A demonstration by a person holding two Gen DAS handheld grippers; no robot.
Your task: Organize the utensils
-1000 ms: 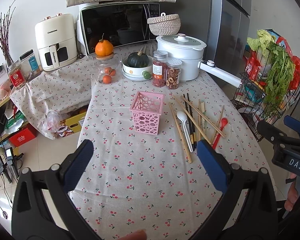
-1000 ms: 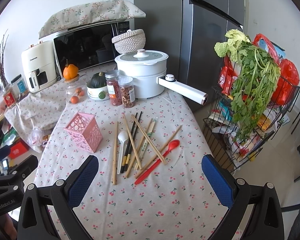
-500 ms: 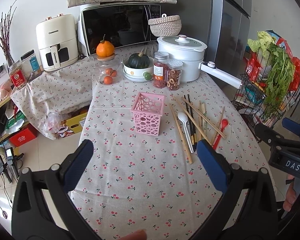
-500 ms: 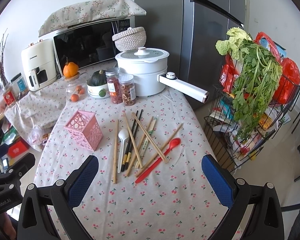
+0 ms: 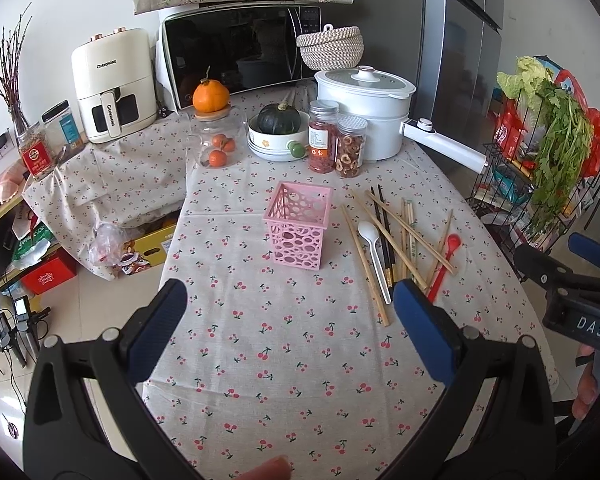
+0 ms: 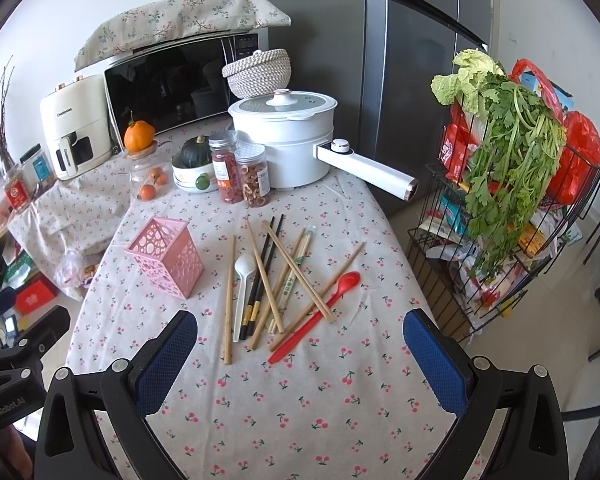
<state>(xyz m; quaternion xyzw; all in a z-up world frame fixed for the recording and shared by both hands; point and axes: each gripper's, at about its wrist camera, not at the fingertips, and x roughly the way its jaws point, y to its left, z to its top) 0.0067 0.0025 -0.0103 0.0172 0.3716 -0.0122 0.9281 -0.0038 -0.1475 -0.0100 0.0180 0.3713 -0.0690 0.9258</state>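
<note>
A tall grey metal fridge (image 6: 412,80) is seen at the back, beside a glossy black microwave (image 5: 236,56) draped with floral cloth. The table (image 6: 300,400) is covered by a cherry-print cloth. A round white pot (image 6: 288,148) with a long straight handle is set near its far edge. A square pink plastic basket (image 6: 166,262), pierced with round holes, stands upright left of the loose utensils. Slim wooden and black chopsticks (image 6: 268,276) are scattered crosswise, touching a smooth white spoon (image 6: 242,280) and a red spoon (image 6: 324,308). The left gripper (image 5: 290,336) and right gripper (image 6: 300,360), blue-padded, are held spread wide above the cloth, grasping nothing.
</note>
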